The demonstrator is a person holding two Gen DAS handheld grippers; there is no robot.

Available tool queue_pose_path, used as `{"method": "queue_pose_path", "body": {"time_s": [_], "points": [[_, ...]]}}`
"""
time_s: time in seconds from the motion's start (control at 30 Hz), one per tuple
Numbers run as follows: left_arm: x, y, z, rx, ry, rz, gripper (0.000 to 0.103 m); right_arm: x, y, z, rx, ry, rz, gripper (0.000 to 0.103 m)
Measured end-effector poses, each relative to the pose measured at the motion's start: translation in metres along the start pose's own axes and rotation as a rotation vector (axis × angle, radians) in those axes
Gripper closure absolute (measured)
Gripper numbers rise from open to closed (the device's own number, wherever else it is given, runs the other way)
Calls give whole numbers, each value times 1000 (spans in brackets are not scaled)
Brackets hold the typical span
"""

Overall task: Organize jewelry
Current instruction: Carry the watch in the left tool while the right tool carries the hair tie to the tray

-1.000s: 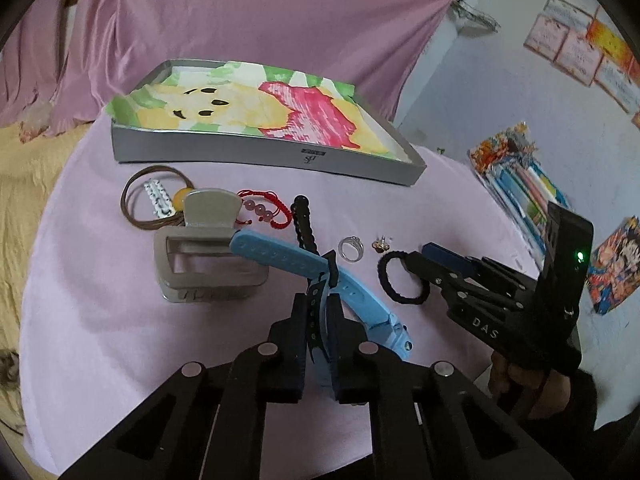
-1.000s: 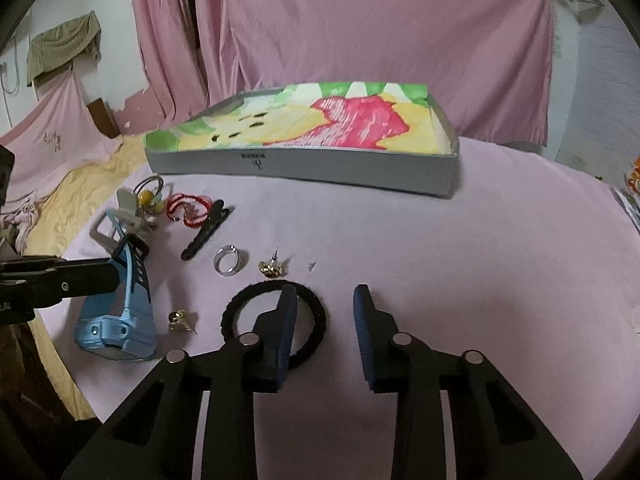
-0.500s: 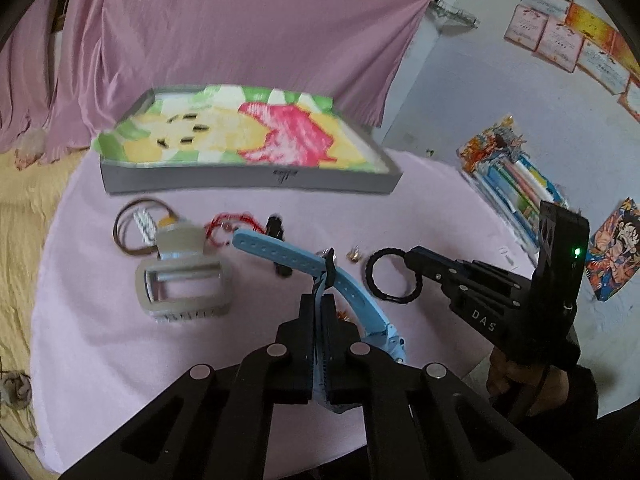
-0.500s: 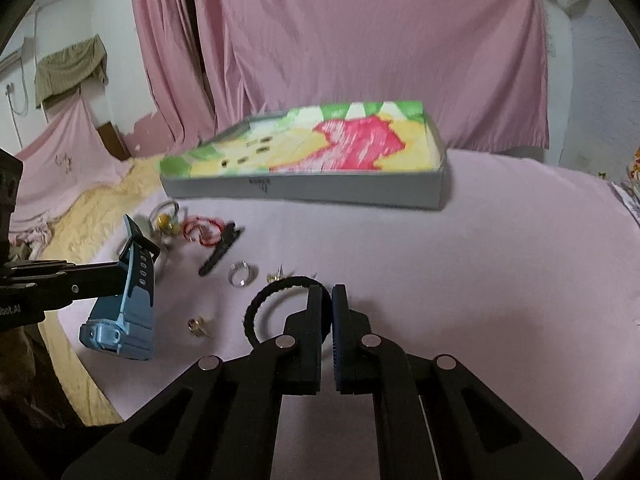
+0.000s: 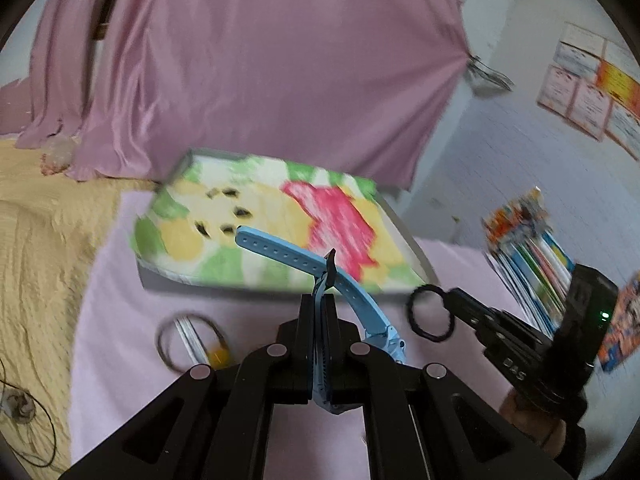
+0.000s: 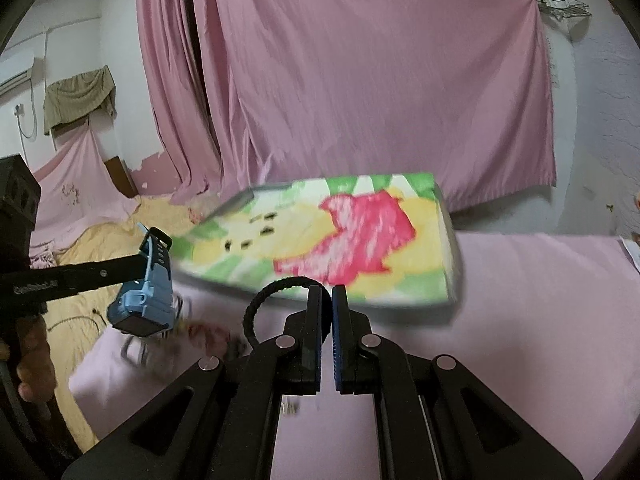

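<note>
My left gripper [image 5: 320, 300] is shut on a light blue watch [image 5: 292, 258], lifted above the pink table; its strap arches toward the grey box [image 5: 256, 280] with a colourful cartoon lining. From the right wrist view the watch [image 6: 146, 300] hangs at the left. A black hair band [image 6: 264, 304] hangs to the left of my right gripper [image 6: 326, 292], which is shut on it; the same band [image 5: 430, 312] shows at right in the left wrist view. Both are raised near the box's front edge [image 6: 360, 300].
A brown hair tie with a small silver clip and yellow bead [image 5: 188, 340] lies on the pink table. Blurred red and dark pieces [image 6: 208, 334] lie below the watch. Colourful books [image 5: 532, 240] are stacked at right. Pink curtains hang behind; a yellow cover lies at left.
Both grippers rose off the table and moved toward the box, carrying the watch and the black hair band. The right gripper shut on the band a second ago. The view is blurred by motion.
</note>
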State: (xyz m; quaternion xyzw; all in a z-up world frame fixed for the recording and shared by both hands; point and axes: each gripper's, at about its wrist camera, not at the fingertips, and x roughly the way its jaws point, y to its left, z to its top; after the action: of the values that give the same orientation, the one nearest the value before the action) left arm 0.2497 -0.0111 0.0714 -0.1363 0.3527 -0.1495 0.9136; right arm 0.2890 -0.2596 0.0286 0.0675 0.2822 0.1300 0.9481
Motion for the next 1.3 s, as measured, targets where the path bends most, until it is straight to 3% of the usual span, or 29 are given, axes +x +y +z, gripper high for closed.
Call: {"method": "queue_pose_path", "body": {"time_s": [0.2,0.47,0.8,1.13,1.23,1.27,1.3], "points": [[29,30,35,-51,-20,86,100,48,12,30,4,20,23,99],[71,66,54,-112,27,158,100,115,36,39,-41,125,21,99],[102,79,53,-113,101,198,99,143,39,27,-44,212,24,99],[104,80,51,-114,107,209,96,155,38,22,-44,269,7,96],[103,80,48,-110,114,220,96,151,38,22,-42,259,-2,78],[102,79,47,-107,114,223,95,149,37,22,-39,249,-4,64],[100,78,46,-101,111,223,95,145,37,22,-36,237,-3,58]]}}
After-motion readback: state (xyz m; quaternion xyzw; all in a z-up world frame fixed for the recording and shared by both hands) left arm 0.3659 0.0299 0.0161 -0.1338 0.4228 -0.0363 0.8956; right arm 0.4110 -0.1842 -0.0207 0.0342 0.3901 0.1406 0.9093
